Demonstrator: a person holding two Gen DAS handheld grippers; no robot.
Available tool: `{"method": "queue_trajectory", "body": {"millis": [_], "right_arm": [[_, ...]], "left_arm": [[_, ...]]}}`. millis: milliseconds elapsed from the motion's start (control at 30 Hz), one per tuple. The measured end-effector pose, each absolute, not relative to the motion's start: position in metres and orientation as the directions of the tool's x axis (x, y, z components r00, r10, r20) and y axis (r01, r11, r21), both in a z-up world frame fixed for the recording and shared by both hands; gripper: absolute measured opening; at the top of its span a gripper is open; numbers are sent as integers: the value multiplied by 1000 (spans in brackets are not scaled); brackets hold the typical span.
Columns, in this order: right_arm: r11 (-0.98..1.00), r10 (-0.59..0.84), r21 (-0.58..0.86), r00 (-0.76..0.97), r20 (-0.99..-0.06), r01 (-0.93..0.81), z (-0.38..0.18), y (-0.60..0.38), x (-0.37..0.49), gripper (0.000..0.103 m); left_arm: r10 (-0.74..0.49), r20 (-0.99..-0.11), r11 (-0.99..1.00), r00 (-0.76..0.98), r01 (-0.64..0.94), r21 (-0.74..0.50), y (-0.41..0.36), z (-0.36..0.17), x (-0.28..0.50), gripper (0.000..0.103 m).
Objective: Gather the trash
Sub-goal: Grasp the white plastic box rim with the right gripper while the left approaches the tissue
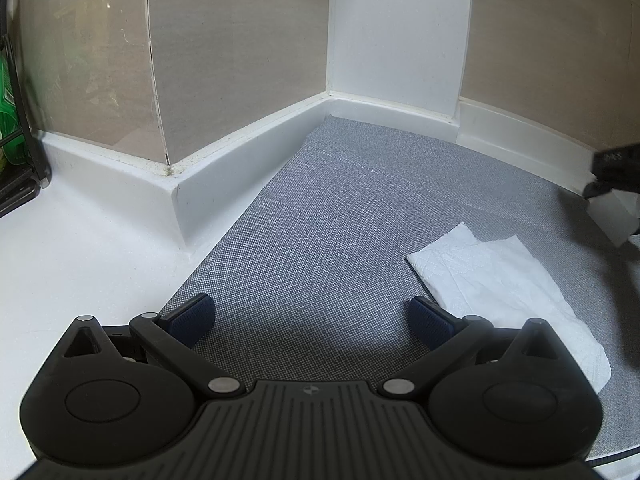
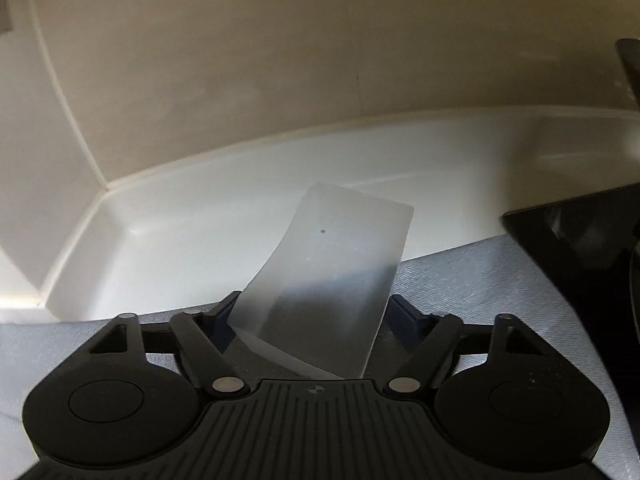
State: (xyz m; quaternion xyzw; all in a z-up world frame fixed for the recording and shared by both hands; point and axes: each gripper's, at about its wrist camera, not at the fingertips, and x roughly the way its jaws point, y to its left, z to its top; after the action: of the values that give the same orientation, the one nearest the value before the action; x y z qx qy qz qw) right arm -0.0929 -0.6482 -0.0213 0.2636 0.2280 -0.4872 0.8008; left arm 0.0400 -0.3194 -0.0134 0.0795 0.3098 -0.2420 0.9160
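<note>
In the left wrist view a crumpled white paper napkin (image 1: 500, 280) lies flat on a grey woven mat (image 1: 340, 220), just right of my left gripper (image 1: 312, 316), which is open and empty low over the mat. At the right edge the right gripper (image 1: 612, 176) holds a white piece (image 1: 616, 216) above the mat. In the right wrist view my right gripper (image 2: 310, 320) is shut on a translucent white plastic sheet (image 2: 332, 264) that sticks out forward, tilted, over the mat's edge (image 2: 460, 276).
A white counter (image 1: 80, 248) with a raised white backsplash (image 1: 224, 172) and beige tiled walls border the mat. A black wire rack with something green (image 1: 8, 120) stands at the far left. A black object (image 2: 580, 240) sits at the right of the right wrist view.
</note>
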Motion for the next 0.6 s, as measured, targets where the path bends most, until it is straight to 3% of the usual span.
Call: {"method": "queue_trajectory", "body": {"millis": [300, 433, 600], "right_arm": [[572, -619, 161, 551, -559, 805, -22, -588, -169, 69], [598, -630, 141, 571, -527, 789, -32, -565, -201, 67], [624, -620, 129, 589, -518, 771, -46, -566, -210, 64]], "left_arm": [[-396, -606, 869, 690, 495, -5, -319, -14, 38, 103], [-396, -653, 859, 646, 512, -15, -320, -7, 31, 103], [-485, -705, 813, 518, 565, -144, -335, 7, 6, 103]]}}
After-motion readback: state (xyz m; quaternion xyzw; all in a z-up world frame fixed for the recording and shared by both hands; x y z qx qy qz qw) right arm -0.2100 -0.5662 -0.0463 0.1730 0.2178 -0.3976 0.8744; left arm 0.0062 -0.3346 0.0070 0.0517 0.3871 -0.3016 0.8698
